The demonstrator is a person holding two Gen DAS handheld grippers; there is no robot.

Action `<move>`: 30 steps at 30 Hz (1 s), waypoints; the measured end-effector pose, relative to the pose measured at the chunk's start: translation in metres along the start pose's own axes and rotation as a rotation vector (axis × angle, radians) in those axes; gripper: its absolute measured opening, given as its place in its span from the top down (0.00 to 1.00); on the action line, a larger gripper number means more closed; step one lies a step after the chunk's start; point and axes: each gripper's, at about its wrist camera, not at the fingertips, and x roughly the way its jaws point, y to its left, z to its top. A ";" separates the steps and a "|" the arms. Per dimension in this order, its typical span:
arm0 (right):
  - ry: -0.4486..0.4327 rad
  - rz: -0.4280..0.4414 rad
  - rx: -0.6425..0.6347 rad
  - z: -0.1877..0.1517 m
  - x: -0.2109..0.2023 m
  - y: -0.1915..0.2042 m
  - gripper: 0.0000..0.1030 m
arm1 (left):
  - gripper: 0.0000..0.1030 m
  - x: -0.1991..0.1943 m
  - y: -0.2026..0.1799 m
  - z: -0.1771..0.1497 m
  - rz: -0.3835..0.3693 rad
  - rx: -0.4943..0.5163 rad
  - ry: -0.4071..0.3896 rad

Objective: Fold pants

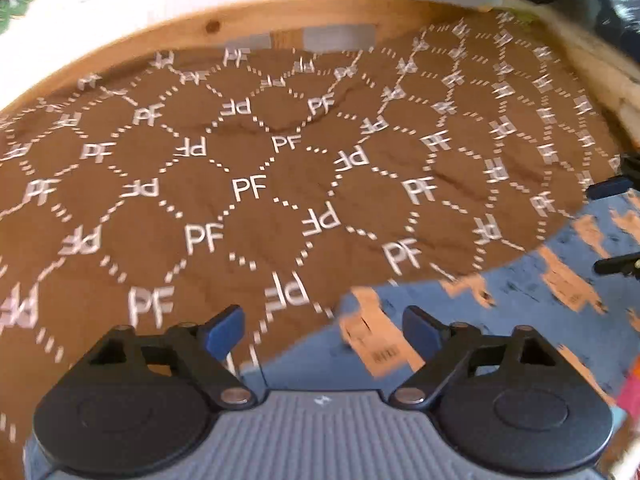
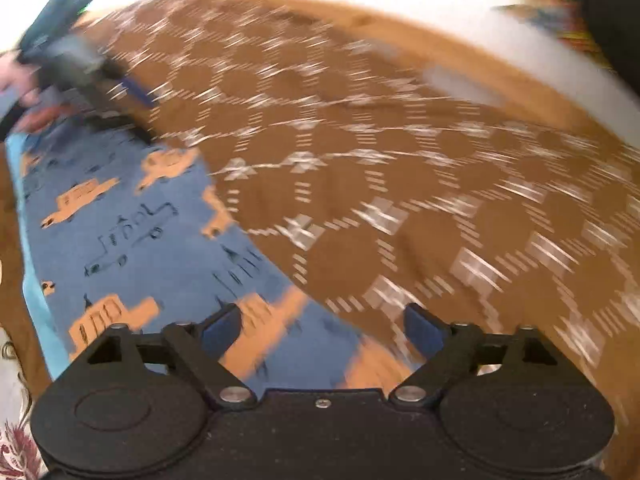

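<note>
Blue pants [image 1: 520, 312] printed with orange trucks lie flat on a brown cloth [image 1: 240, 184] with white "PF" hexagon pattern. In the right wrist view the pants [image 2: 132, 240] spread at the lower left, with a light-blue edge at their left. My left gripper [image 1: 323, 330] is open and empty above the pants' edge. My right gripper [image 2: 322, 326] is open and empty above the pants. The left gripper also shows in the right wrist view [image 2: 120, 92] at the pants' far end; the right gripper's fingers [image 1: 612, 188] show at the left wrist view's right edge.
The brown cloth [image 2: 400, 184] covers a wooden surface whose rim [image 1: 132, 52] curves along the back, with a white wall behind. A floral fabric [image 2: 16, 440] shows at the bottom left of the right wrist view. Both views are motion-blurred.
</note>
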 end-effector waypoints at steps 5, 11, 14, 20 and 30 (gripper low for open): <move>0.166 0.221 0.000 0.037 0.070 -0.025 0.37 | 0.52 0.045 0.010 0.012 -0.142 -0.007 0.154; 0.256 0.278 -0.035 0.042 0.078 -0.022 0.55 | 0.93 0.046 -0.014 0.008 -0.133 0.118 0.133; 0.264 0.263 -0.035 0.040 0.070 -0.016 0.90 | 0.95 0.034 -0.024 0.005 -0.080 0.155 0.071; 0.193 0.105 -0.112 0.042 0.050 0.006 0.97 | 0.95 0.015 -0.036 0.006 0.011 0.196 -0.044; 0.068 -0.080 -0.095 0.031 0.034 0.017 0.54 | 0.24 0.004 -0.019 -0.013 0.102 0.061 -0.126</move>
